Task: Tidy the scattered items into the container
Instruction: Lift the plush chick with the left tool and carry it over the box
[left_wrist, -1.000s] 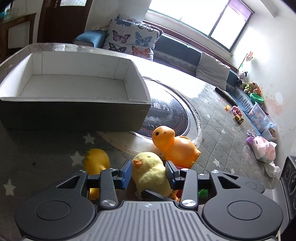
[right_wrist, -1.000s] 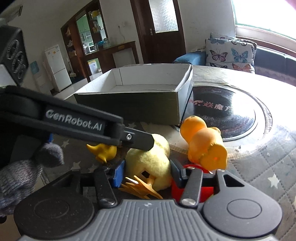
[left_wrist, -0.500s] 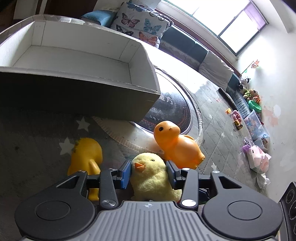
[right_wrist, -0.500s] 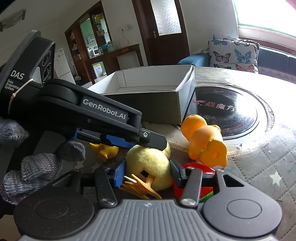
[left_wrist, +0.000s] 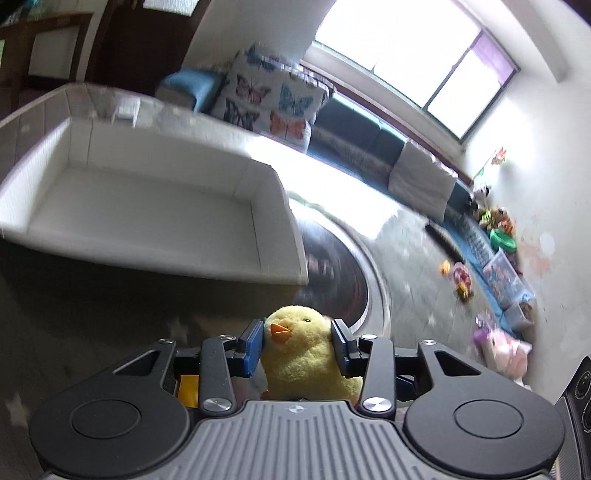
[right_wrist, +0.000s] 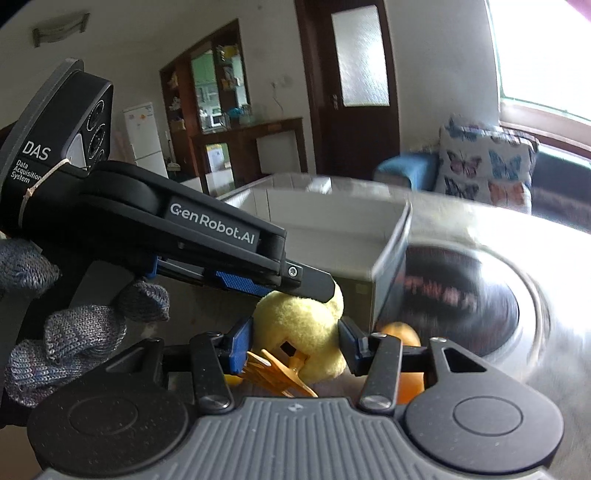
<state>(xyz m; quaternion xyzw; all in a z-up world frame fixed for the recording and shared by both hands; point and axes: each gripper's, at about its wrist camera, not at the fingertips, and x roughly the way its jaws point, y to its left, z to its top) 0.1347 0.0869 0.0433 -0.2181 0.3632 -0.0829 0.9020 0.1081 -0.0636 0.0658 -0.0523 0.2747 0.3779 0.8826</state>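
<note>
We see a round table (left_wrist: 399, 236) under both views, its dark centre disc blurred. On it stands the box (left_wrist: 155, 206), a wide white tray with low walls, open on top; in the left view it sits far left, in the right view (right_wrist: 332, 236) it sits mid-frame behind the toy. Far behind, a sofa (left_wrist: 354, 140) carries a butterfly cushion (left_wrist: 269, 99) under a bright window.

The left gripper (left_wrist: 297, 345) pinches a yellow plush chick (left_wrist: 306, 354) by the head, 1 blue pad on each side, and its jaws are closing with the chick between them. The chick faces left, orange beak toward the left pad, and sits lifted, near of the box and outside it.

The right gripper (right_wrist: 295, 341) pinches the same chick (right_wrist: 299, 325) at the body, pads pressed into the plush, jaws closing on it too. The chick's orange feet (right_wrist: 277, 373) stick out toward us. From the right view, the left gripper (right_wrist: 310, 282) reaches in from the left, held by a hand (right_wrist: 74, 332) in a grey knit glove.

Below the right gripper's right finger, an orange duck (right_wrist: 402, 332) lies on the table, mostly hidden. A small yellow patch (left_wrist: 188, 389) shows under the left gripper's left finger; we cannot tell what it is.
</note>
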